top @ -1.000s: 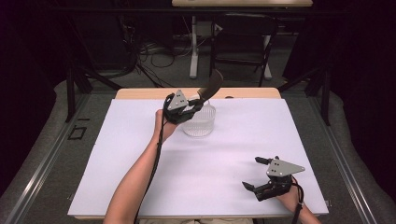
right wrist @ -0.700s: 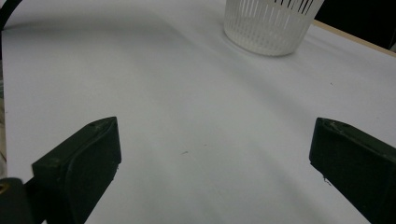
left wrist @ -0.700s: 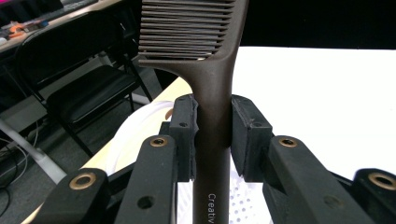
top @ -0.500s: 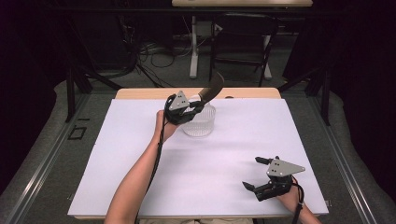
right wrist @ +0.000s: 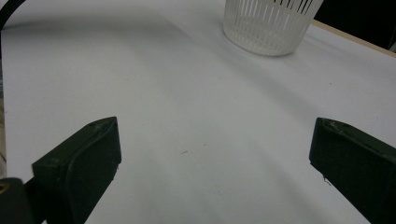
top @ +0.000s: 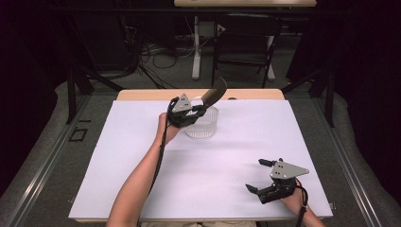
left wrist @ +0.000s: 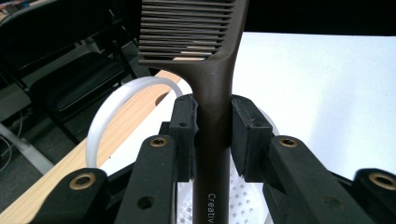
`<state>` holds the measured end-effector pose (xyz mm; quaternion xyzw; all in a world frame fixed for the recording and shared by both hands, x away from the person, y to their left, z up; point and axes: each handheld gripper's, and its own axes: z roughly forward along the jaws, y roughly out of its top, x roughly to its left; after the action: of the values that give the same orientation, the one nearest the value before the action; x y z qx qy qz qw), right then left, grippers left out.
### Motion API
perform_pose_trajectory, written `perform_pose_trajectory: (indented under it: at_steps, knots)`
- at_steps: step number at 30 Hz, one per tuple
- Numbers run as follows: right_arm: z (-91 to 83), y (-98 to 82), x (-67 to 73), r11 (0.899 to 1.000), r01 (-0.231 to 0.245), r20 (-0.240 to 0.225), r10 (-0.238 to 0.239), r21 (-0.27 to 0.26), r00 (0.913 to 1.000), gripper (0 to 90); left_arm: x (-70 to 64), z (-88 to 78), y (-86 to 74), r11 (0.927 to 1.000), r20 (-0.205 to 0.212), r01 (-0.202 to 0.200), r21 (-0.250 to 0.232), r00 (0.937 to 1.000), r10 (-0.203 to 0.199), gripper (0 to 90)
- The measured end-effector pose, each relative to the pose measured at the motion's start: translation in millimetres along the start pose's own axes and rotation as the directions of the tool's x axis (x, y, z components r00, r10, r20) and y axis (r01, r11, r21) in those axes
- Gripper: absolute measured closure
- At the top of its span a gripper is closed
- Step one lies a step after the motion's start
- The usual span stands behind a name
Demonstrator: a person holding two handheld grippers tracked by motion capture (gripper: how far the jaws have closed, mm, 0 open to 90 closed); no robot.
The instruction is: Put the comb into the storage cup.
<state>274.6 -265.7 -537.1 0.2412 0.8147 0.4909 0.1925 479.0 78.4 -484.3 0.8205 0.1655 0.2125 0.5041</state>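
Observation:
A dark brown comb (left wrist: 212, 79) is clamped by its handle between the pads of my left gripper (left wrist: 212, 135). In the high view that left gripper (top: 198, 109) hovers over a white slotted basket (top: 204, 128) at the table's far middle, and the comb (top: 215, 93) sticks up and to the right above the rim. The basket's rim (left wrist: 105, 109) curves below the jaws in the left gripper view. My right gripper (top: 258, 176) rests near the front right of the table, jaws wide apart with nothing between them; its view looks across the white sheet to the basket (right wrist: 266, 23).
A white sheet (top: 142, 156) covers most of the table, with a wooden strip (top: 142, 94) bare along the far edge. Beyond the table stand a dark chair (top: 246, 42), cables and desk legs on the floor.
The comb in my left gripper has tipped a little further up and to the right over the basket. The right gripper has stayed where it was.

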Motion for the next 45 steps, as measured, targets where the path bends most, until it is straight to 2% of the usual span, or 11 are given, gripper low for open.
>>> perform_pose_trajectory:
  at_steps: [25,45]
  knots:
    - [-0.1,0.0,0.0,1.000,0.000,0.000,0.000,0.000,1.0000,2.0,-0.1,9.9,-4.8,0.9964,0.028,-0.033,0.078,0.9991,0.031,71.9]
    - [0.6,-0.2,-0.1,1.000,0.000,-0.004,0.000,0.001,1.0000,2.0,-0.7,16.3,-7.8,0.9929,0.056,-0.040,0.112,0.9979,0.034,71.6]
